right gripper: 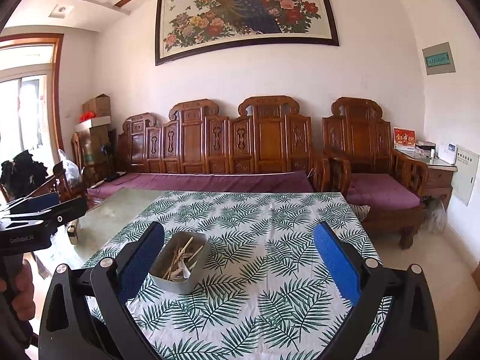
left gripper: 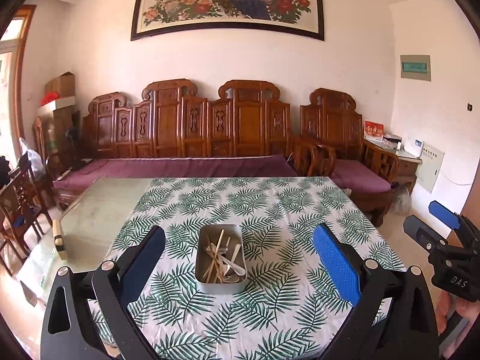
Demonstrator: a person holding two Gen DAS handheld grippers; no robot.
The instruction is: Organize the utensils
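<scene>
A rectangular metal tin (left gripper: 221, 258) stands on the leaf-print tablecloth (left gripper: 270, 210); it holds a tangle of wooden chopsticks (left gripper: 216, 255) and pale spoons (left gripper: 232, 265). My left gripper (left gripper: 238, 267) hangs open above the near table edge, the tin straight ahead between its blue pads, nothing held. In the right wrist view the tin (right gripper: 180, 262) lies close to the left pad (right gripper: 139, 265) of my right gripper (right gripper: 240, 267), which is open and holds nothing. Each gripper shows at the edge of the other's view: the right gripper (left gripper: 432, 223) and the left gripper (right gripper: 39, 210).
The cloth covers the right part of a glass-topped table (left gripper: 99, 210); bare glass lies to the left, with a small block (left gripper: 59, 240) at its edge. A carved wooden sofa (left gripper: 186, 138) with purple cushions stands behind, an armchair (left gripper: 348, 150) to the right and chairs (left gripper: 21, 198) at left.
</scene>
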